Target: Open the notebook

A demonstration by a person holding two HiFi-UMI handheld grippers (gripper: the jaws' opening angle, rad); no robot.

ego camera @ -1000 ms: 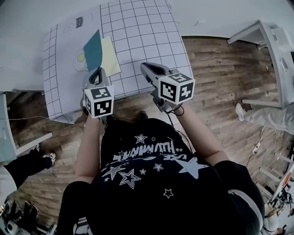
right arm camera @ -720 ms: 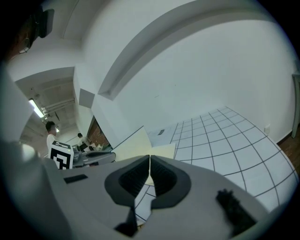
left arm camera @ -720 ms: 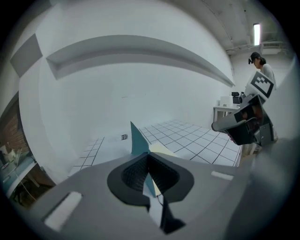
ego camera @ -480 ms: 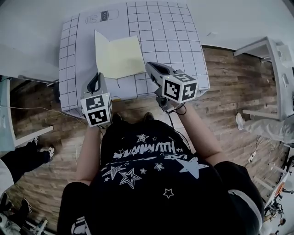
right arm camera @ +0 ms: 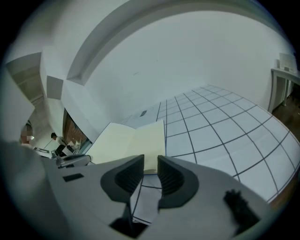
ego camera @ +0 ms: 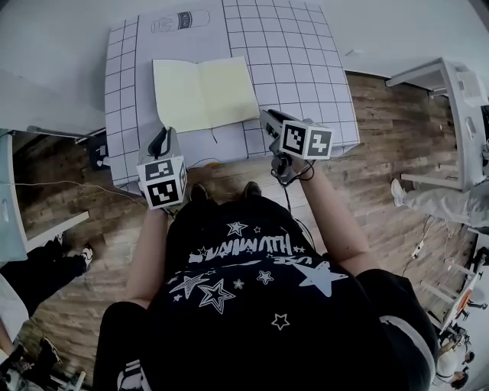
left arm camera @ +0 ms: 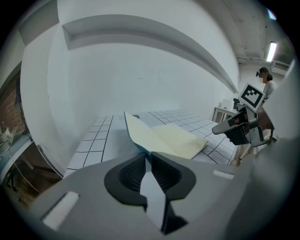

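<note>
The notebook (ego camera: 205, 92) lies open and flat on the grid-printed table mat (ego camera: 306, 61), showing two pale yellow pages. In the left gripper view the notebook (left arm camera: 164, 140) lies just beyond the jaws, its left page slightly raised with a teal cover edge under it. My left gripper (ego camera: 160, 139) hovers at the table's front edge, left of the notebook. Its jaws are opening by a narrow gap, and nothing sits between them. My right gripper (ego camera: 269, 119) is near the notebook's front right corner, open and empty; the notebook (right arm camera: 126, 140) lies ahead of it.
A white wall rises behind the table. A white desk (ego camera: 451, 92) stands to the right on the wooden floor, with a person's legs (ego camera: 443, 202) beside it. Another person's leg (ego camera: 38, 267) is at the left. A cup drawing (ego camera: 179, 21) marks the mat's far edge.
The teal cover, standing up a second ago, has swung over to the left and the notebook now lies open. Both grippers have drawn back toward the table's front edge.
</note>
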